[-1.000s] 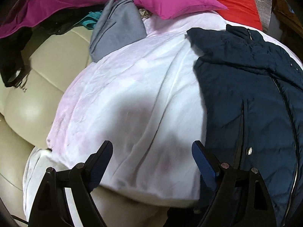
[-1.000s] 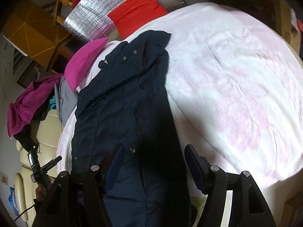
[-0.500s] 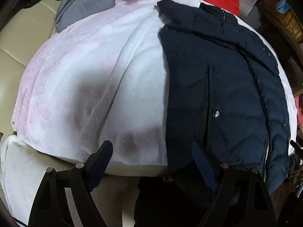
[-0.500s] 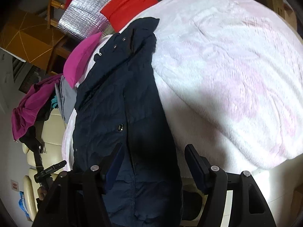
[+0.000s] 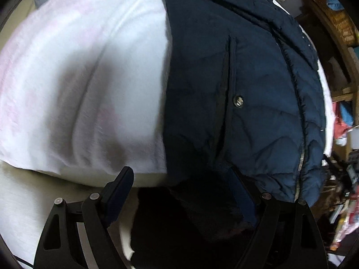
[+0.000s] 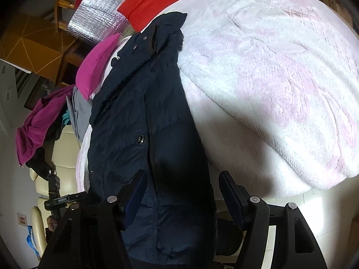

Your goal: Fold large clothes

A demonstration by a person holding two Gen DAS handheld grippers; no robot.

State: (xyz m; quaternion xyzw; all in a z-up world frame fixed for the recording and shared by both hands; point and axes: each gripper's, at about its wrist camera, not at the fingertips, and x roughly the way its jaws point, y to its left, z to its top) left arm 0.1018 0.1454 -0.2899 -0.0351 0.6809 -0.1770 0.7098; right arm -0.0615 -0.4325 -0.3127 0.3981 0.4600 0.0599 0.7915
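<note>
A navy quilted jacket (image 5: 242, 94) lies lengthwise on a white and pale pink blanket (image 5: 89, 78), its hem hanging over the near edge. My left gripper (image 5: 181, 192) is open just below the jacket's lower left corner, holding nothing. In the right wrist view the jacket (image 6: 139, 121) runs up the left half, folded narrow, over the same blanket (image 6: 269, 67). My right gripper (image 6: 181, 192) is open over the jacket's lower right edge, its left finger (image 6: 134, 192) over the fabric, holding nothing.
A magenta pillow (image 6: 96, 67), a red cushion (image 6: 148, 4) and a silver foil panel (image 6: 96, 20) lie beyond the jacket's collar. Grey and purple clothes (image 6: 38, 118) sit on a cream sofa (image 6: 62, 157) at left. Cluttered shelves (image 5: 341, 44) stand at right.
Both grippers have come down toward the near edge of the bed and the jacket's hem. The left view has swung right, so the jacket fills more of it. Both stay open.
</note>
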